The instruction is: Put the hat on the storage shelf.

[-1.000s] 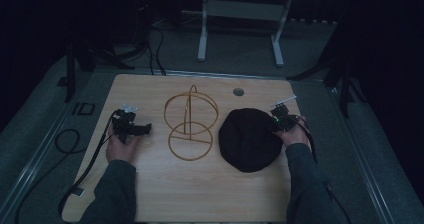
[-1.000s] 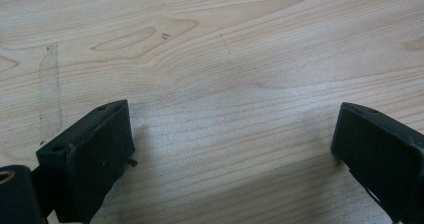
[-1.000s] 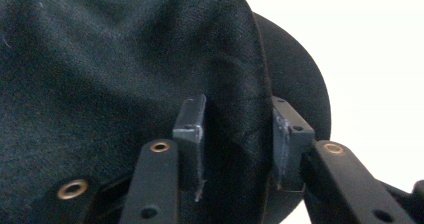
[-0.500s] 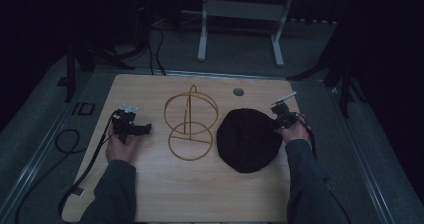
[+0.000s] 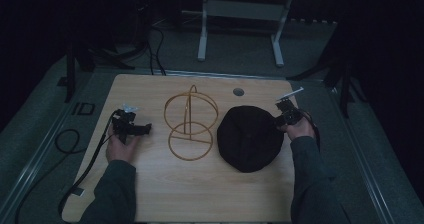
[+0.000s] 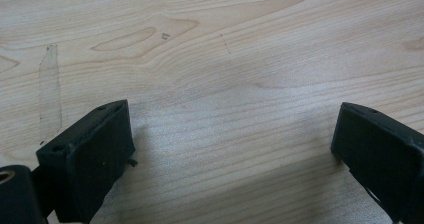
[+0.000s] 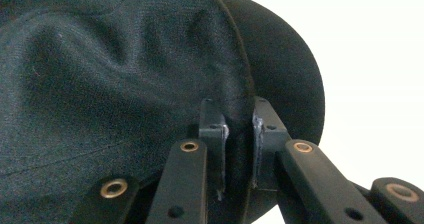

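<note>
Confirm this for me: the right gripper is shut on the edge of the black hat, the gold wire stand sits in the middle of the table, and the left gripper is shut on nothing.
One thing is wrong: the left gripper is open, not shut. The left gripper view shows its jaws wide apart over bare table. The rest holds: the right gripper is shut on the edge of the black hat, and the gold wire stand sits mid-table.

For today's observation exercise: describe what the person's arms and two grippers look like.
Both arms wear dark grey-green sleeves. The left gripper has two chunky black block-shaped jaws, and a black cable trails from it. The right gripper has slim black link arms with brass-coloured rivets and grey metal fingertips.
</note>
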Demonstrator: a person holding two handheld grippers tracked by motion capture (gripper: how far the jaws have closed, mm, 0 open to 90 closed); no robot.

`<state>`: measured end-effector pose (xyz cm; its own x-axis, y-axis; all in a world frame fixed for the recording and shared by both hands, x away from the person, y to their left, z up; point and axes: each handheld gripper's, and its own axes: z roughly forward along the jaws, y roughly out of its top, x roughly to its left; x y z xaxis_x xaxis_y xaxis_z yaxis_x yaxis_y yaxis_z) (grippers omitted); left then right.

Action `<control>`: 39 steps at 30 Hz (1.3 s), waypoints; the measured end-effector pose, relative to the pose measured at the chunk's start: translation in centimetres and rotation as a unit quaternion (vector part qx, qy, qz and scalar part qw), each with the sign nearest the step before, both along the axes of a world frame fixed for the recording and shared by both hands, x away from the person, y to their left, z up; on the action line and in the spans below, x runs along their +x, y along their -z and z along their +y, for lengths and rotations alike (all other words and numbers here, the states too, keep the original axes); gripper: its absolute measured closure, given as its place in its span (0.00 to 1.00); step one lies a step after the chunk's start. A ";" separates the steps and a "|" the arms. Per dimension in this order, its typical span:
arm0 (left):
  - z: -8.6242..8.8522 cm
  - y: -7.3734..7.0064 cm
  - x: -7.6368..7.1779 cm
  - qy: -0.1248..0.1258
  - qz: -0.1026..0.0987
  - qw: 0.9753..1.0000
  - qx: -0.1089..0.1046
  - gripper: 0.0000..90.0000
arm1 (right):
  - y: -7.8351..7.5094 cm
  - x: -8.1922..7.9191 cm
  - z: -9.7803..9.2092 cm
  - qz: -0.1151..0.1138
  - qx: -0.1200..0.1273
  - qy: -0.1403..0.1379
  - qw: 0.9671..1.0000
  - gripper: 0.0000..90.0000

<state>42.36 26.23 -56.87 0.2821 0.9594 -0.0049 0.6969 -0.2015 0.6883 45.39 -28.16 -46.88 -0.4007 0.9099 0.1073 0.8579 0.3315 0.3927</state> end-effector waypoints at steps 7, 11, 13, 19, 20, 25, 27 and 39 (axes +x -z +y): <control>0.0 0.0 0.0 0.000 0.000 1.000 0.000 0.03 | -1.4 0.0 -0.5 -0.002 0.012 0.002 1.000 0.88; 0.0 0.0 0.0 0.000 0.000 1.000 0.000 0.03 | -2.5 -0.1 -0.9 -0.006 0.016 0.009 1.000 0.88; 0.0 0.0 0.0 0.000 0.000 1.000 0.000 0.03 | -3.0 -0.1 -1.1 -0.009 0.019 0.010 1.000 0.88; 0.0 0.0 0.0 0.000 0.000 1.000 0.000 0.03 | -4.5 -0.1 -1.5 -0.016 0.029 0.013 0.999 0.88; 0.0 0.0 0.0 0.000 0.000 1.000 0.000 0.03 | -4.7 -0.1 -1.6 -0.016 0.031 0.013 0.999 0.88; 0.0 0.0 0.0 0.000 0.000 1.000 0.000 0.03 | -5.8 -0.2 -2.0 -0.018 0.041 0.015 0.999 0.88; 0.0 0.0 0.0 0.000 0.000 1.000 0.000 0.03 | -6.2 -0.2 -2.0 -0.019 0.044 0.015 0.999 0.88; 0.0 0.0 0.0 0.000 0.000 1.000 0.000 0.03 | -8.5 -0.1 -2.4 -0.025 0.066 0.024 0.997 0.88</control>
